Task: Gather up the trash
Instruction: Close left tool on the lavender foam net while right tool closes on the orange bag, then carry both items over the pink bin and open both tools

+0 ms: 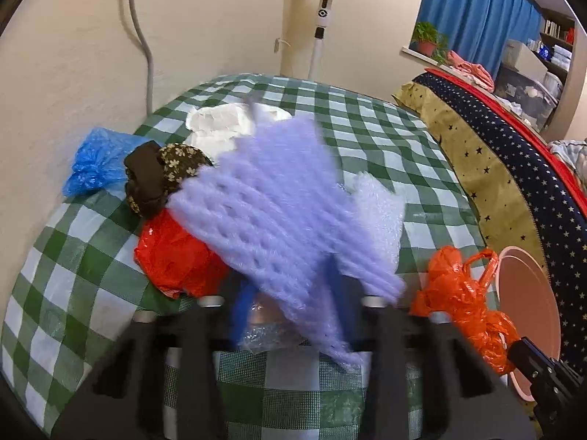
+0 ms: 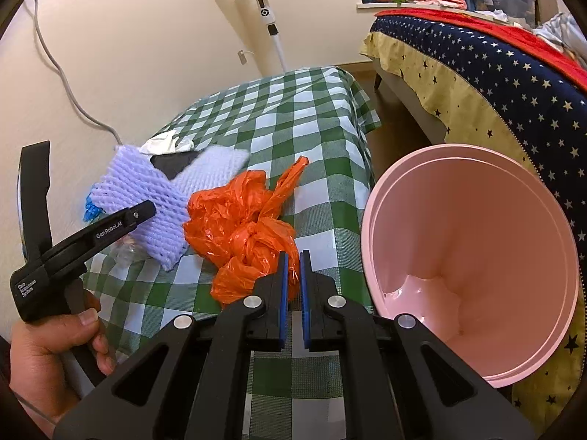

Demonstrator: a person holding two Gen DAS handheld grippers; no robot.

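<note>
Several bits of trash crowd the green-checked tablecloth [image 1: 367,139] beneath a cream wall with a grey cable [image 1: 146,55]. From the left lie a blue bag [image 1: 95,161], a dark floral cloth [image 1: 161,179], a red bag [image 1: 172,256] and white paper [image 1: 220,124]. The left gripper [image 1: 290,293] is clamped on the blurred purple foam net [image 1: 264,212], with bubble wrap [image 1: 378,212] just beside it. A standing fan [image 1: 323,11] rises behind. The orange bag [image 2: 242,227] lies just beyond the right gripper [image 2: 291,256], whose jaws are together and hold nothing. Farther right are the pink bin [image 2: 477,220], a star-patterned bed [image 1: 513,168] and a blue curtain [image 1: 477,11].
</note>
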